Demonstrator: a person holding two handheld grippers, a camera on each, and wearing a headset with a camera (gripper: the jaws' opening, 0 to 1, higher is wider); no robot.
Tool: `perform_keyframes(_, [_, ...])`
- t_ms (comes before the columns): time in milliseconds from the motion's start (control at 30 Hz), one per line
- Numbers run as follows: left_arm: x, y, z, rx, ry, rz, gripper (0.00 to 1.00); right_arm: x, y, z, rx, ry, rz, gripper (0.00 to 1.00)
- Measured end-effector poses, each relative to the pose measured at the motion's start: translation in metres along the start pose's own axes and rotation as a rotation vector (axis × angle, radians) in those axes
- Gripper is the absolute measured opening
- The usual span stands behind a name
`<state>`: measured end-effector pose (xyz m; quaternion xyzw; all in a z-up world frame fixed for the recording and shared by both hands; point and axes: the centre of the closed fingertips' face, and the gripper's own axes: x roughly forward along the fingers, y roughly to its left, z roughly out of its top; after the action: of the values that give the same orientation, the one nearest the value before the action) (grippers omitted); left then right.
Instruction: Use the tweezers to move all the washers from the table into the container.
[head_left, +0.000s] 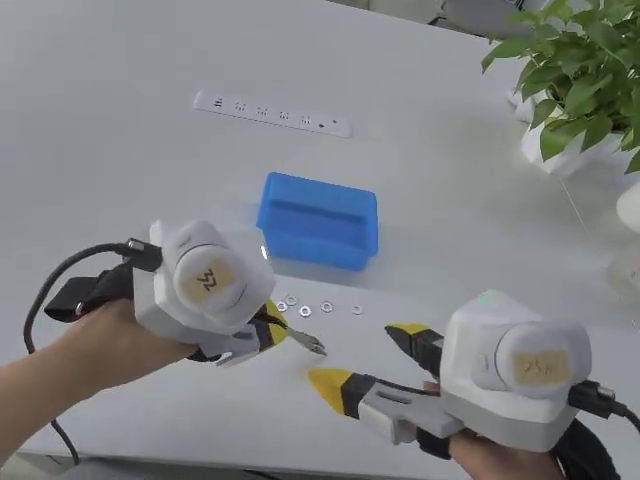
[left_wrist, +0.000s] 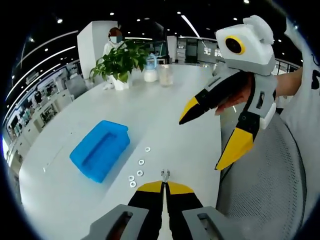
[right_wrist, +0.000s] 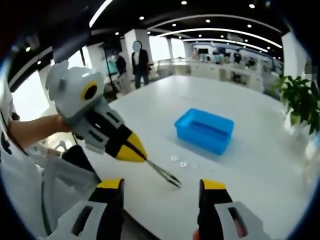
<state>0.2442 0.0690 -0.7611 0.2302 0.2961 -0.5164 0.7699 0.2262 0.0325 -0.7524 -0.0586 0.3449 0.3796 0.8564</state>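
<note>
– Silvery washers (head_left: 305, 311), where do they lie?
– On the white worktop (head_left: 120, 150), in a loose row at the lower middle of the head view, just below the front wall of the blue container (head_left: 320, 220). I count about five. In the left gripper view the washers (left_wrist: 140, 162) run as a string just right of the container (left_wrist: 100, 149).
– And the tweezers (head_left: 308, 344)?
– Pinched in the left tool (head_left: 272, 330), whose yellow-tipped jaws are pressed together on the handle end. The tweezers point toward the right of the head view. Their tips are just below the washers and apart from them. Whether the tips touch the worktop I cannot tell. In the left gripper view the tweezers (left_wrist: 164, 174) poke out above that tool's jaws at bottom centre.
– The other one?
– The right tool (head_left: 365, 358) sits at the lower right of the head view, jaws spread wide, near the tweezers' tips. In its own view the tweezers (right_wrist: 166, 176) lie in the middle above its two jaws. The left tool (right_wrist: 132, 150) comes in from the left, and the container (right_wrist: 204, 129) is right of centre beyond them.
– Anything farther out?
– A white power strip (head_left: 272, 114) at the upper middle of the head view, and a potted plant (head_left: 580, 70) in the upper right corner.
</note>
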Motion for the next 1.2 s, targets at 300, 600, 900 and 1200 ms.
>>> perform_keyframes(300, [-0.009,-0.011,0.01,0.066,-0.002,-0.022,0.0,0.032,0.021,-0.012,-0.106,0.063,0.082,0.42])
perform_keyframes(600, [-0.013,-0.023,0.007,0.143,0.019,-0.083,0.0,0.057,0.019,-0.026,-0.349,0.136,0.124,0.16])
perform_keyframes(900, [-0.012,-0.024,0.005,0.203,0.032,-0.104,0.0,0.067,0.025,-0.029,-0.523,0.184,0.197,0.06])
perform_keyframes(1200, [-0.009,-0.022,0.003,0.126,-0.006,-0.047,0.0,0.067,0.024,-0.031,-0.518,0.185,0.203,0.03])
